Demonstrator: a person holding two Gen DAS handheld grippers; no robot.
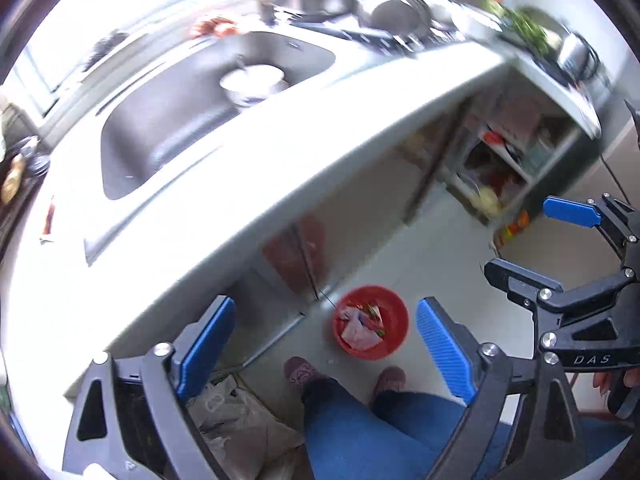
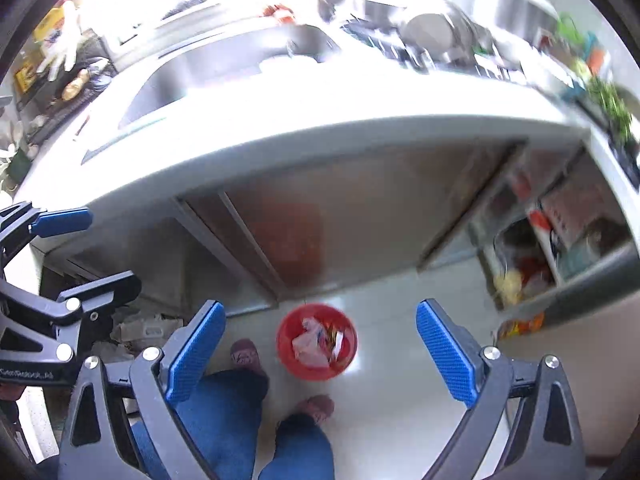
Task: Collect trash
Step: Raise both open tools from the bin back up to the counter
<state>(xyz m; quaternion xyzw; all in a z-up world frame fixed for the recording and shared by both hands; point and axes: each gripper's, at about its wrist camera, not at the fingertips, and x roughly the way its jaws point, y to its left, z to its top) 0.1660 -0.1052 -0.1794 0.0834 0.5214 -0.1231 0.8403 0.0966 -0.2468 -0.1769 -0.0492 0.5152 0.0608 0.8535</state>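
A red bin (image 1: 371, 328) stands on the floor below the counter and holds crumpled wrappers and paper trash (image 1: 362, 325). It also shows in the right wrist view (image 2: 317, 343), with the trash (image 2: 318, 340) inside. My left gripper (image 1: 326, 350) is open and empty, held high above the floor. My right gripper (image 2: 318, 354) is open and empty, also high above the bin. The right gripper shows at the right edge of the left wrist view (image 1: 532, 240), and the left gripper at the left edge of the right wrist view (image 2: 88, 248).
A white counter (image 1: 280, 168) with a steel sink (image 1: 168, 120) holding a white bowl (image 1: 254, 82) lies ahead. Dishes and greens sit at the far right. Open shelves (image 2: 532, 256) stand under the counter at the right. The person's legs (image 2: 248, 420) and a plastic bag (image 1: 236, 420) are below.
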